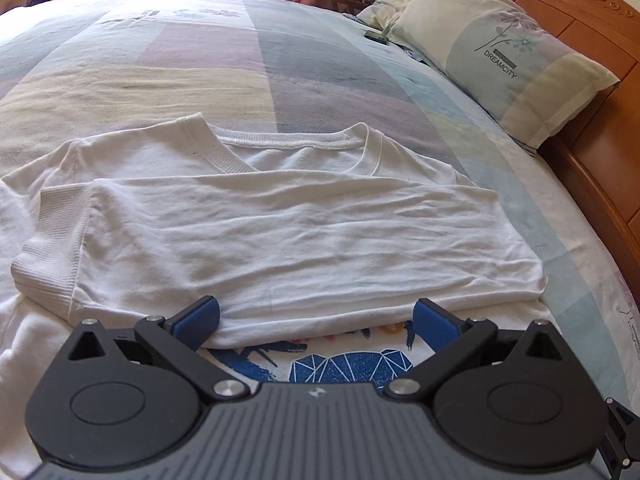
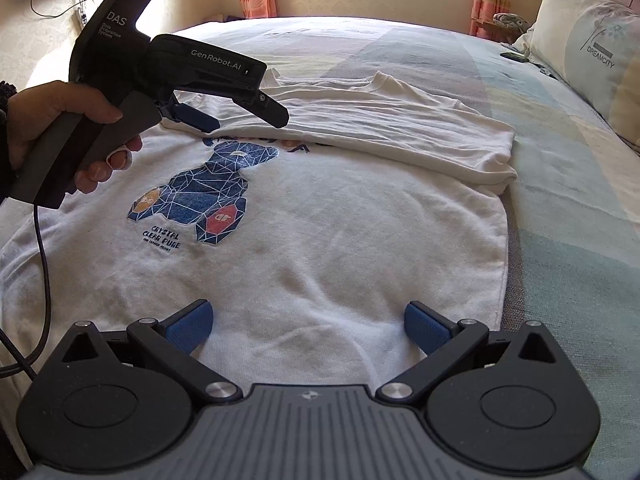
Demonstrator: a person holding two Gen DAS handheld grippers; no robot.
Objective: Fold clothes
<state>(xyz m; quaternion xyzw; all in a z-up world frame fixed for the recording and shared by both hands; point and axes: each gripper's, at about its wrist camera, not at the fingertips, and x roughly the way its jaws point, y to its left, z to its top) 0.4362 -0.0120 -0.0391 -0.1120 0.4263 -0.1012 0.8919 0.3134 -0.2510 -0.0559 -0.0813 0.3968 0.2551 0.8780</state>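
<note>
A white sweatshirt [image 2: 320,232] with a blue geometric bear print [image 2: 200,200] lies flat on the bed. A sleeve [image 1: 260,240] is folded across its chest, below the collar [image 1: 288,140]. My left gripper [image 1: 316,320] is open, its blue pads at the near edge of the folded sleeve, holding nothing. It also shows in the right wrist view [image 2: 224,114], held by a hand at the left. My right gripper [image 2: 308,328] is open and empty, low over the sweatshirt's lower part.
The bed has a pastel patchwork cover [image 1: 280,52]. A pillow [image 1: 508,60] leans on the wooden headboard [image 1: 600,152] at the right. A small dark object [image 1: 376,36] lies near the pillow. A cable [image 2: 40,272] hangs from the left gripper.
</note>
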